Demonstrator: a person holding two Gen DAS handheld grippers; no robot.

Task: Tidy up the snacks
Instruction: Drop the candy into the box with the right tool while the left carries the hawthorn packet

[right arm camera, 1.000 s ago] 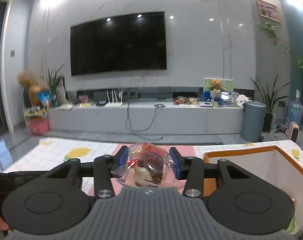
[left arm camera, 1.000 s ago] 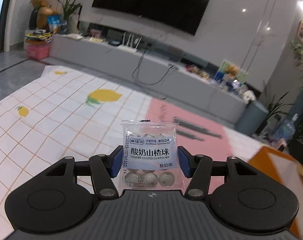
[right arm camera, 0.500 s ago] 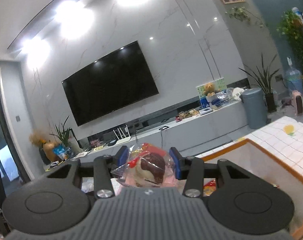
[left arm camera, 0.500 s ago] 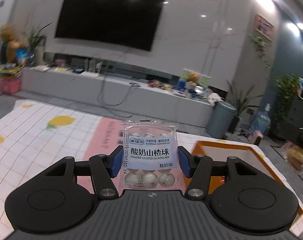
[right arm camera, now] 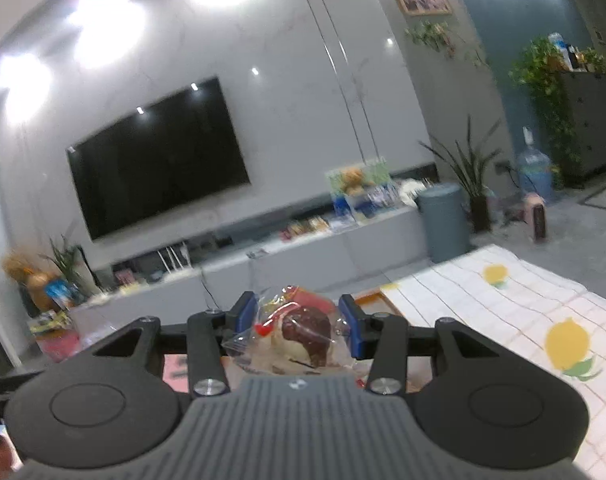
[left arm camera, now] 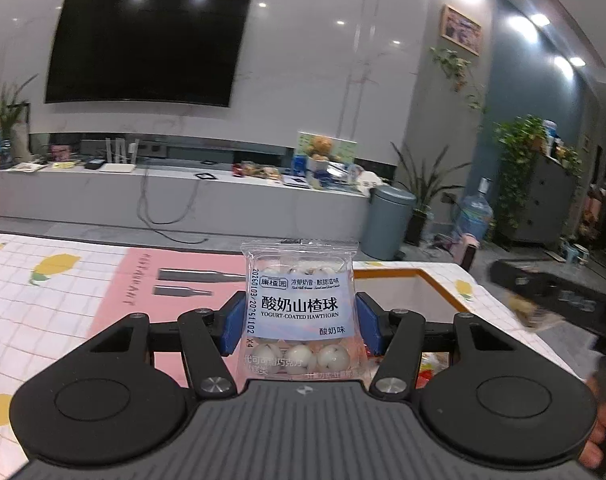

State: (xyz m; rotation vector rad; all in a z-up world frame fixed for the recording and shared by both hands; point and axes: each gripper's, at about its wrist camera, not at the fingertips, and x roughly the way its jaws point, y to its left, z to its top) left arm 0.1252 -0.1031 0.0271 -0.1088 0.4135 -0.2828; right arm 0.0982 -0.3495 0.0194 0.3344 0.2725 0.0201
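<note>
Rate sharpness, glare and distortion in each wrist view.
Left wrist: hawthorn packet label crisp; right gripper motion-smeared; walls bow from fisheye. Right wrist: room softly blurred and tilted, ceiling lights blown out, chocolate snack fairly sharp.

The packet at the centre of the left wrist view bears a pale blue label reading "酸奶山楂球", with "YOGURT-COATED HAWTHORN" beneath and "酸奶味" at its lower right. Up its left edge runs the number "20260103", followed by further digits too unclear to read. The pink sheet at left carries illegible writing.
</note>
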